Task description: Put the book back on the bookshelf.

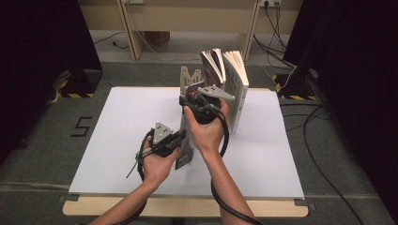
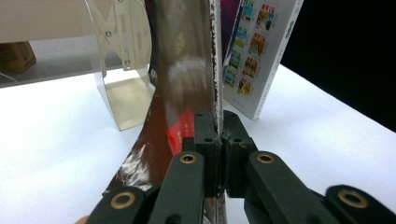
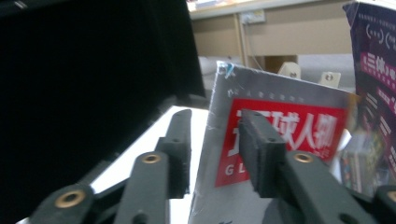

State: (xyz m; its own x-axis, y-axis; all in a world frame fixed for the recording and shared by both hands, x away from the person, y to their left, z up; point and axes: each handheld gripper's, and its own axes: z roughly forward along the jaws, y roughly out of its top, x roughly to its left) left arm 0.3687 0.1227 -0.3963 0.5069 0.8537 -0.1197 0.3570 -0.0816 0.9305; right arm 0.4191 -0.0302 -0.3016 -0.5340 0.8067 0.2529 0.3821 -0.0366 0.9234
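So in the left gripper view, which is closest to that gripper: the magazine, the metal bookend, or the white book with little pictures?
1. Magazine: clamped in the left gripper.
2. White book: standing behind, to the right.
3. Metal bookend: behind, to the left.
The last two are about equally far; too close to call.

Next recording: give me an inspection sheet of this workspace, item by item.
Surface: white table top, mostly bare.
Job's things: magazine with a red title block, standing on edge; metal bookend behind it; two books upright beside the bookend.
Clutter: nothing seen.
Grippers: left tongs shut on the magazine's edge; right tongs open, one jaw either side of the magazine, pads not pressing.
Cables: tong cables trail along the forearms; more on the floor.
Surroundings: dark curtains, wooden furniture behind.
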